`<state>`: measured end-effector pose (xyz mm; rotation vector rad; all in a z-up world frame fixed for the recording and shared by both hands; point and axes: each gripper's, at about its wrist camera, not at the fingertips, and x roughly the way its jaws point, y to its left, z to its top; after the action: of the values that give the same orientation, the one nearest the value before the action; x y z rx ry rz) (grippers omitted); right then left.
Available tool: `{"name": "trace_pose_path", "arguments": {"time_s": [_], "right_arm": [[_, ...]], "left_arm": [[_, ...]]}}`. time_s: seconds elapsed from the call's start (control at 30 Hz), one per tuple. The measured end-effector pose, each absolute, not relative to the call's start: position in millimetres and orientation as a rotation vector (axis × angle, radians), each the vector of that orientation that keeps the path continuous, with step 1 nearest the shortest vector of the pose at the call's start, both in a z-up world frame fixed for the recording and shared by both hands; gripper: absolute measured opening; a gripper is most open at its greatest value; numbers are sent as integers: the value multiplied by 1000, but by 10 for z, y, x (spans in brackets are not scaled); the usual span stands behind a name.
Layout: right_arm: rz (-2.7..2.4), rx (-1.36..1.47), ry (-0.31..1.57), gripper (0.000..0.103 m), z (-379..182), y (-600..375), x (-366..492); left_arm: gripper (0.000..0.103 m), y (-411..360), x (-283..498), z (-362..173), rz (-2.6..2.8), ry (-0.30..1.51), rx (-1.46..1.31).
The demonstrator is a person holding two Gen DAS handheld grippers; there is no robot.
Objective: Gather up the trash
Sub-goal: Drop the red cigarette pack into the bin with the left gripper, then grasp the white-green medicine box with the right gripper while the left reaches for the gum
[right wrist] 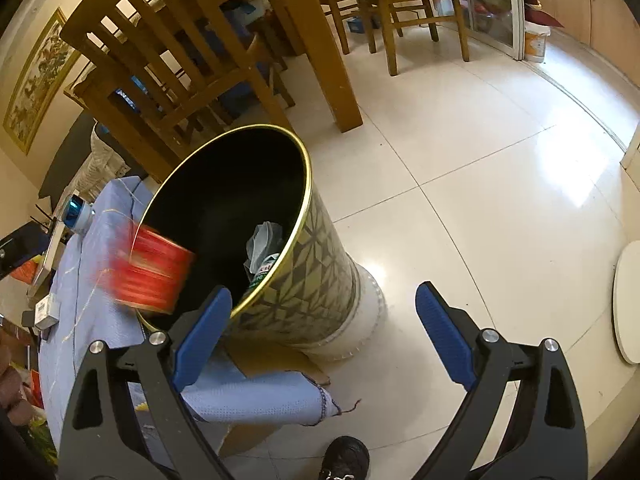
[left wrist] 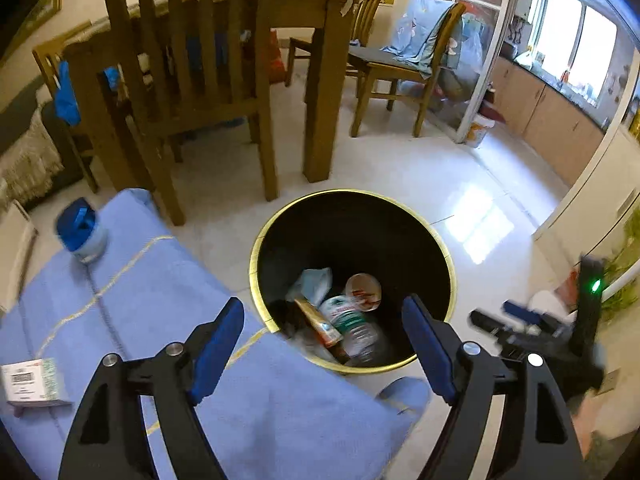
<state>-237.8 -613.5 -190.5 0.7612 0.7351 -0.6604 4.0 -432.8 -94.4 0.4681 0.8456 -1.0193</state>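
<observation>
The bin (left wrist: 352, 276) stands on the tile floor just beside the blue-covered table (left wrist: 132, 304), and both claws are above it with their jaws wide apart and nothing between them. In the right wrist view a red can (right wrist: 154, 272) shows as a motion-blurred streak at the bin's near rim (right wrist: 280, 264), partly over the dark mouth and partly over the cloth; I judge it is dropping in, but the blur makes it impossible to say whether it will clear the rim. Already at the bottom lie a bottle (left wrist: 352, 320), a small round cup (left wrist: 363, 291), a crumpled bluish wad (left wrist: 314, 285) and an orange packet (left wrist: 318, 320). The right gripper (right wrist: 324, 332) sits over the bin's outer wall and the floor, not over the opening, so a release is better made with the claw centred above the mouth, low enough that a light can does not bounce off the rim. The left gripper (left wrist: 324, 348) looks straight down into the bin and is well placed for that. Still on the cloth are a blue-capped jar (left wrist: 80, 232) near the far edge and a small white box (left wrist: 32, 382) near the left edge; if these count as trash, the left claw is nearer to both. Approach the jar from above, close on its body below the cap, and lift before swinging across.
</observation>
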Motion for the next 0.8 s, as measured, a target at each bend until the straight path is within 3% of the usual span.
{"name": "trace_pose_path", "arguments": {"time_s": [0.37, 0.8], "right_arm": [[-527, 658, 764, 92, -1688, -5546, -1793], [-64, 281, 784, 92, -1045, -3749, -285]], "left_arm": [[78, -3057, 390, -841, -786, 779, 465], [79, -1578, 883, -659, -571, 763, 356]]}}
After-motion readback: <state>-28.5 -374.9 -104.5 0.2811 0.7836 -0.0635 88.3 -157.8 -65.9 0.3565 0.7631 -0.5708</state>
